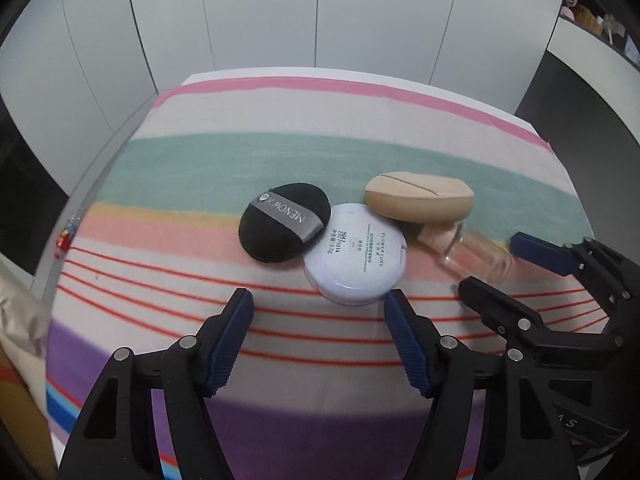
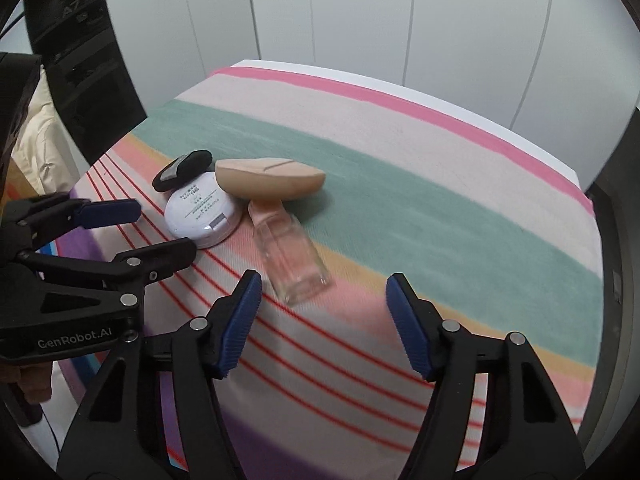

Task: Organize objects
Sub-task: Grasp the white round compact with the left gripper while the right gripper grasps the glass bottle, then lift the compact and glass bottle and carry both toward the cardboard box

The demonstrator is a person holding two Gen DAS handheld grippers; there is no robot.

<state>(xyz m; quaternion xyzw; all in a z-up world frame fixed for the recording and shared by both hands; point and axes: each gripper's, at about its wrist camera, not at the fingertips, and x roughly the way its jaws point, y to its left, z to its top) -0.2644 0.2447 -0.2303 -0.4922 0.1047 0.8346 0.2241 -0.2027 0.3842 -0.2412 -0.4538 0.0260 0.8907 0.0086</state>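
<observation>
On a striped cloth (image 1: 280,152), a black puff (image 1: 284,228), white compact (image 1: 356,256), beige puff (image 1: 420,198) and clear bottle (image 2: 294,264) huddle touching, unsorted. Left gripper (image 1: 318,340) and right gripper (image 2: 323,322) hover near, partly open, empty.

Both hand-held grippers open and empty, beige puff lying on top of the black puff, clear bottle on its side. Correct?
One error: the beige puff rests on the clear bottle and the white compact, not the black puff, which lies apart on the compact's other side. The left wrist view shows it. The left hand-held gripper and right hand-held gripper are open, empty.
</observation>
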